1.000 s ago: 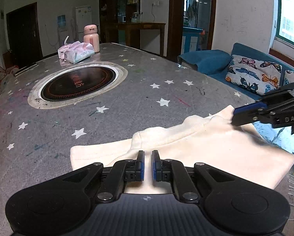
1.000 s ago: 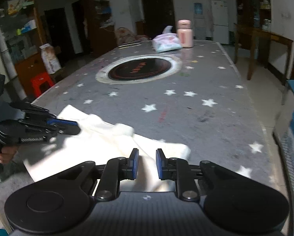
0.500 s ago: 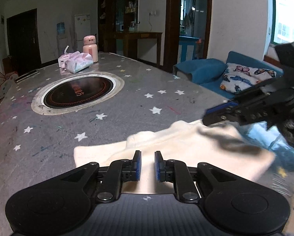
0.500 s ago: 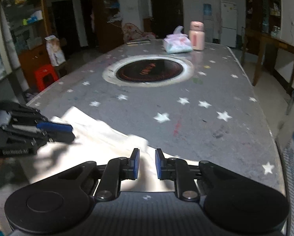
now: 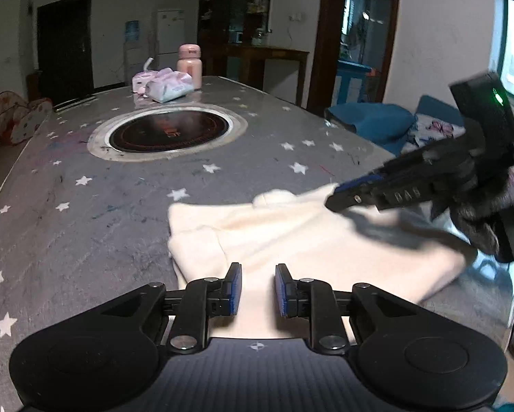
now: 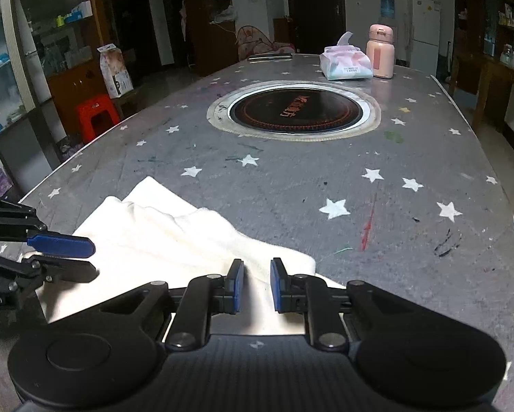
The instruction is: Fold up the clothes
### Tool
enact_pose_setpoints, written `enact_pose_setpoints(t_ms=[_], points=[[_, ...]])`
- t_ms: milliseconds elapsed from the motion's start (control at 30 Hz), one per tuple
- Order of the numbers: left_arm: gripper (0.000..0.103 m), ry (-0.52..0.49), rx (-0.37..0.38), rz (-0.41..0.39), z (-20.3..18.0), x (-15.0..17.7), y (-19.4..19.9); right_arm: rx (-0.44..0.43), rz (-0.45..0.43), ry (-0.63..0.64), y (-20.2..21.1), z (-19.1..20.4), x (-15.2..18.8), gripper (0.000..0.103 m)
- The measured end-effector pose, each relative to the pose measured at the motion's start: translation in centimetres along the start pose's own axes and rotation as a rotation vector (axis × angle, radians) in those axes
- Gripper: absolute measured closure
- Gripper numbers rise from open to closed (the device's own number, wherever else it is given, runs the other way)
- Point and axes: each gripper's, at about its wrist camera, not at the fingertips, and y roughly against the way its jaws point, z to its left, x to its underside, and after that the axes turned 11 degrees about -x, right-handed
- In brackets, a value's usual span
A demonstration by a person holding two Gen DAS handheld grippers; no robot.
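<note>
Fingers (image 5: 234, 288) parted on left gripper (image 5: 258, 290) — right gripper (image 6: 256, 286) likewise; garment (image 6: 174, 240) beneath

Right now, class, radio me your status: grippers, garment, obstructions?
Left gripper open, empty; right gripper open, empty. Cream garment lies folded at table edge. Tissue pack and pink bottle far off.

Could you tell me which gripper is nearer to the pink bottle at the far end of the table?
Neither clearly: left gripper and right gripper both hover over the cream garment, far from the pink bottle.
</note>
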Motion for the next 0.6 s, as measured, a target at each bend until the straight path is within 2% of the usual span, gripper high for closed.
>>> enact_pose_setpoints(t_ms=[267,367,600], points=[[0.079,0.033,0.033,0.042,-0.2,-2.4,-3.3,-0.044,0.004,0.016,0.8,1.3,-0.1,0.086],[0.079,0.009,0.049,0.043,-1.1,-3.2,-4.3,-0.050,0.006,0.011,0.8,1.4,0.1,0.086],[0.080,0.026,0.031,0.078,-1.7,-4.0,-7.1,-0.054,0.008,-0.007,0.3,1.0,0.3,0.086]])
